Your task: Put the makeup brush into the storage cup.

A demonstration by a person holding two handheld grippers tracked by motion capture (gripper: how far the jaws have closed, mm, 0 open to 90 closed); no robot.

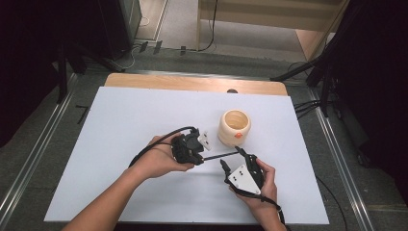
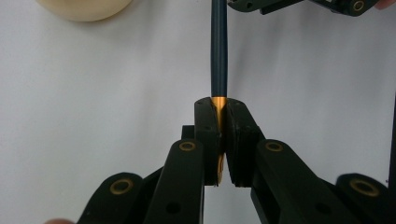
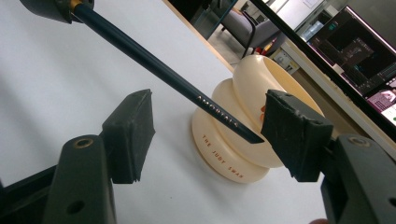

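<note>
Even light from overhead falls on my white desk point(image 1: 120, 144), throwing only faint shadows, while the room's edges go black. My left gripper point(image 2: 219, 140) looks blurred up close; the monitor point(image 3: 359, 60) behind is soft.

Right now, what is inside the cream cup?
The high view shows a bare cream inner wall in the cream cup and nothing rising above the rim. Its bottom is hidden, so small contents cannot be excluded.
</note>
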